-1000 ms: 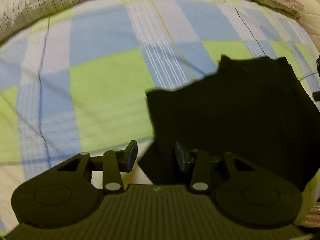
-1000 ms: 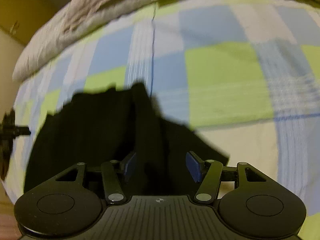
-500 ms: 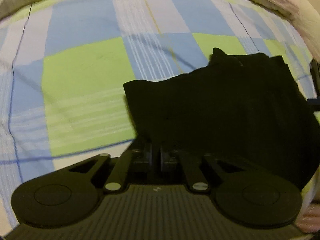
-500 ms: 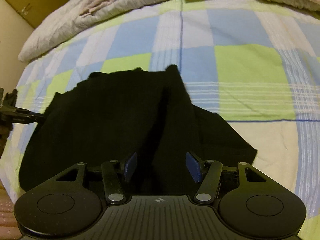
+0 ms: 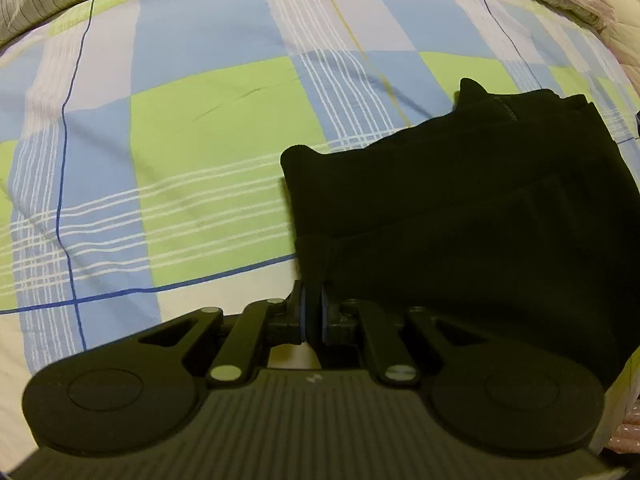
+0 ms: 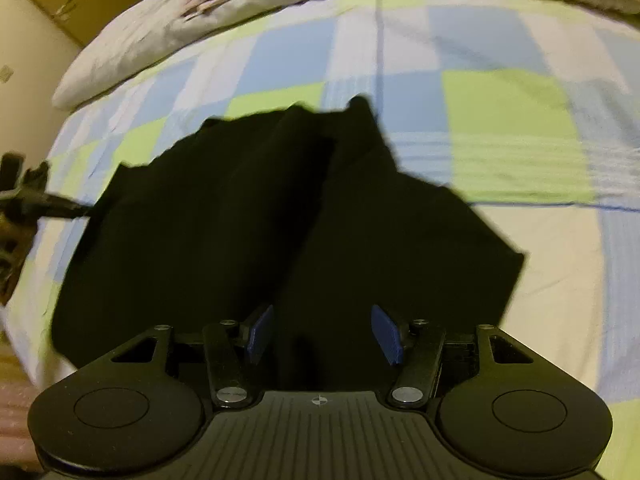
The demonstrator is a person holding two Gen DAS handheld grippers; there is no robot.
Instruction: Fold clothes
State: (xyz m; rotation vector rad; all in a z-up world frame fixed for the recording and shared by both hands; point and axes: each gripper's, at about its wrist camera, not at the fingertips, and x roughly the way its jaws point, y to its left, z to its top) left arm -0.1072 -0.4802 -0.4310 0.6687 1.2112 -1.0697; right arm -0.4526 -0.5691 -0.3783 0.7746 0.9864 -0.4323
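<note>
Already partly folded, the black garment lies on the bed; left tool pinches its corner, right tool gapes unclamped above it, folding unfinished.

The left hand-held gripper points steeply down with its jaws pinched nearly together, blue pads almost meeting (dark cloth seems caught between them, though the view is dim). The right hand-held gripper also tilts downward, its jaws standing well apart.
</note>
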